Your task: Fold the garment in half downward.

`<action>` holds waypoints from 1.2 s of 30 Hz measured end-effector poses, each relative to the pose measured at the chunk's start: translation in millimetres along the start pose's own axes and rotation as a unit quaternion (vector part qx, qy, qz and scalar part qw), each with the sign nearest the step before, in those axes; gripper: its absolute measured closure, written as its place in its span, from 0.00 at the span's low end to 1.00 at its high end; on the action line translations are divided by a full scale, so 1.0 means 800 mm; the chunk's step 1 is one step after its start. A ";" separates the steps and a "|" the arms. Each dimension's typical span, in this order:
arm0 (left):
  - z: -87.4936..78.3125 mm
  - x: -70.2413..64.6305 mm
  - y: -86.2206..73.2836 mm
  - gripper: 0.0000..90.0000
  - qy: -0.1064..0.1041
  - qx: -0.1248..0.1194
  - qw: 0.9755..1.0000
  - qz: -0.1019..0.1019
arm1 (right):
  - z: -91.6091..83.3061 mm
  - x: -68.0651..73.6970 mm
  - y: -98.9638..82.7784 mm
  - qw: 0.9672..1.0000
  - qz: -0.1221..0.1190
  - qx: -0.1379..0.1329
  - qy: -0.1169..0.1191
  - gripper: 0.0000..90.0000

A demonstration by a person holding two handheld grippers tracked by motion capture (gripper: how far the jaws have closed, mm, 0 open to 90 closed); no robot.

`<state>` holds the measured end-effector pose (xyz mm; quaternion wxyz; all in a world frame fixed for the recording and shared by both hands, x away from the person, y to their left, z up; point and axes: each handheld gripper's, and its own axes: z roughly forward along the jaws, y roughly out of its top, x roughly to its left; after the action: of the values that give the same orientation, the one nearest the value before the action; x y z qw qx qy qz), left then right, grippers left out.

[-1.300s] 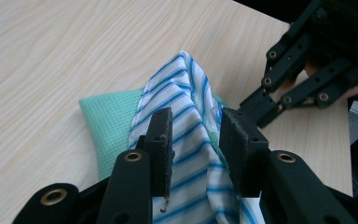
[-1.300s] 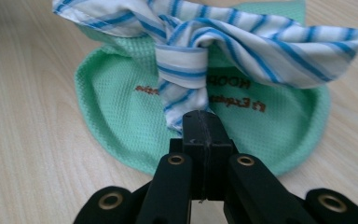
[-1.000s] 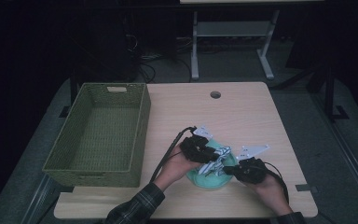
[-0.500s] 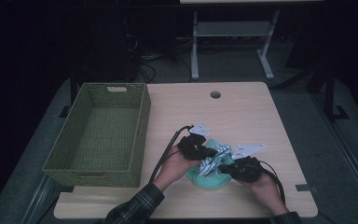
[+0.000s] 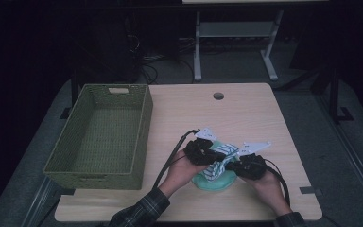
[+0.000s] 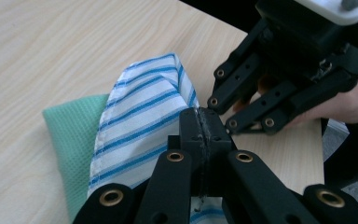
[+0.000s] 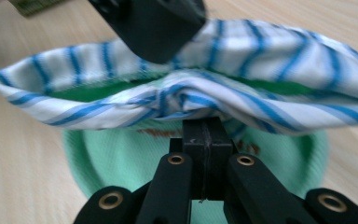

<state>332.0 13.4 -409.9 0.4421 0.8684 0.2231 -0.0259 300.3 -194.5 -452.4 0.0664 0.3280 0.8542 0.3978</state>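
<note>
A green basket (image 5: 99, 135) sits on the left side of the wooden table (image 5: 246, 113). It has nothing in it.

To the right of the basket, near the front edge of the table, lies a green cloth (image 5: 213, 180). A white cloth with blue stripes (image 5: 221, 161) lies on top of it.

The left gripper (image 5: 216, 159) is at the left side of the striped cloth. Its jaws have just been closing, and they are now pressed tight together. In the left gripper view, the edge of the striped cloth (image 6: 140, 121) is pinched between them, and the green cloth (image 6: 72, 140) peeks out at the side below it.

The right gripper (image 5: 230, 166) is just beside the left one, at the right side of the cloth. Its jaws are squeezed tight too. In the right gripper view they grip the near edge of the striped cloth (image 7: 186, 100), which is lifted a little above the green cloth (image 7: 126, 158).

The two grippers are very close, almost tip to tip.
</note>
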 end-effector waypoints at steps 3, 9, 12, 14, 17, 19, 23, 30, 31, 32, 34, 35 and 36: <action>0.006 0.002 -0.004 0.99 -0.002 0.006 1.000 -0.006 | -0.004 -0.010 -0.008 1.000 0.001 0.012 -0.019 1.00; 0.016 0.000 -0.009 0.99 -0.011 0.015 1.000 -0.008 | -0.025 -0.035 -0.021 0.998 0.022 0.008 -0.055 1.00; 0.020 -0.003 -0.012 0.99 -0.016 0.023 1.000 -0.005 | -0.032 -0.045 -0.024 0.997 0.024 0.005 -0.068 1.00; 0.023 -0.005 -0.014 0.99 -0.020 0.029 0.999 -0.001 | -0.035 -0.049 -0.026 0.997 0.033 0.001 -0.072 1.00; 0.030 -0.008 -0.018 0.99 -0.027 0.040 0.999 0.002 | -0.037 -0.052 -0.027 0.996 0.032 0.001 -0.077 1.00; 0.037 -0.011 -0.022 0.99 -0.030 0.048 0.998 0.001 | -0.037 -0.051 -0.027 0.996 0.033 0.003 -0.078 1.00; 0.051 -0.013 -0.031 0.99 -0.023 0.070 0.997 0.011 | -0.036 -0.049 -0.026 0.996 0.032 0.003 -0.080 1.00; 0.054 -0.013 -0.035 0.93 -0.019 0.069 0.997 0.013 | -0.037 -0.048 -0.026 0.996 0.029 0.002 -0.079 1.00; 0.052 -0.013 -0.034 0.89 -0.018 0.068 0.997 0.017 | -0.037 -0.048 -0.025 0.997 0.028 0.003 -0.079 1.00; 0.049 -0.013 -0.033 0.87 -0.016 0.067 0.998 0.016 | -0.037 -0.048 -0.025 0.997 0.029 0.001 -0.077 1.00; 0.041 -0.013 -0.032 0.83 -0.013 0.059 0.998 0.015 | -0.038 -0.049 -0.024 0.997 0.025 -0.002 -0.074 1.00; 0.037 -0.012 -0.031 0.83 -0.010 0.057 0.998 0.015 | -0.038 -0.049 -0.022 0.997 0.027 -0.006 -0.073 1.00; 0.032 -0.011 -0.030 0.82 -0.006 0.053 0.999 0.013 | -0.039 -0.049 -0.021 0.997 0.028 -0.006 -0.071 1.00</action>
<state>318.0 2.4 -441.7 0.3975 0.8931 0.2072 -0.0374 310.5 -245.8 -449.4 0.1182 0.3785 0.8354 0.3806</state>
